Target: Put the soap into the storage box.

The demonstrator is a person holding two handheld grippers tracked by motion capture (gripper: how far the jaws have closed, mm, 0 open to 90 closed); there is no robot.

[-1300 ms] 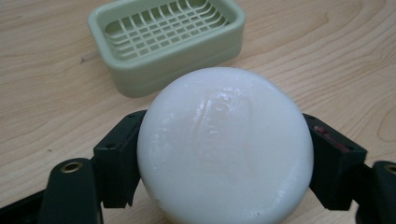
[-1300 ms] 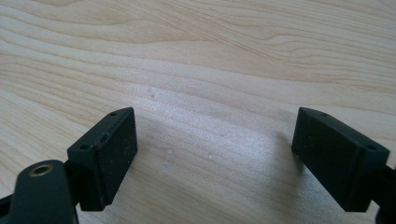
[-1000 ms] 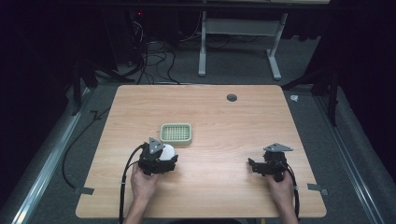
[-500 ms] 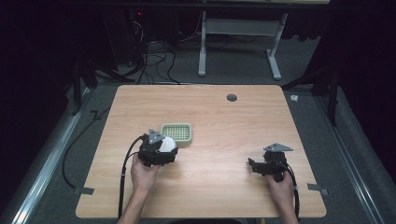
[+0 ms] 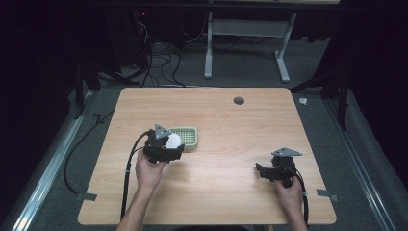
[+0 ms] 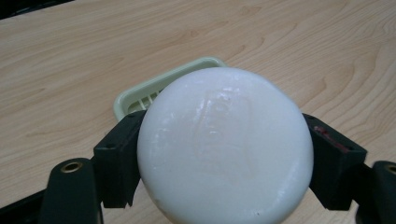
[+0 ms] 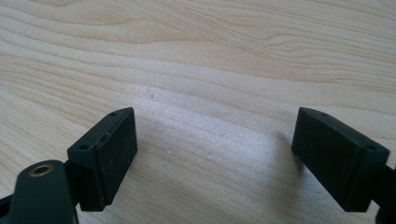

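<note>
Your left gripper (image 5: 169,144) was clamped on the white soap bar (image 6: 225,144), one jaw pressed against each side of its rounded body, and you held it just at the near left edge of the pale green soap dish (image 5: 186,138), which sat left of centre on the wooden table (image 5: 231,120). In the left gripper view the dish (image 6: 140,95) lay just beyond the bar, most of it hidden behind it. Your right gripper (image 5: 262,171) rested low over bare wood near the right edge, its jaws spread wide with nothing between them. The main risk from there was the grip itself: the bar looked smooth and curved, so the flat jaws probably bore on little of it, and a tilt or a jolt might have let it squirt out onto the table. Letting go too soon, short of the dish's hollow, might have left it perched on the rim, tipping or shoving the light dish.
</note>
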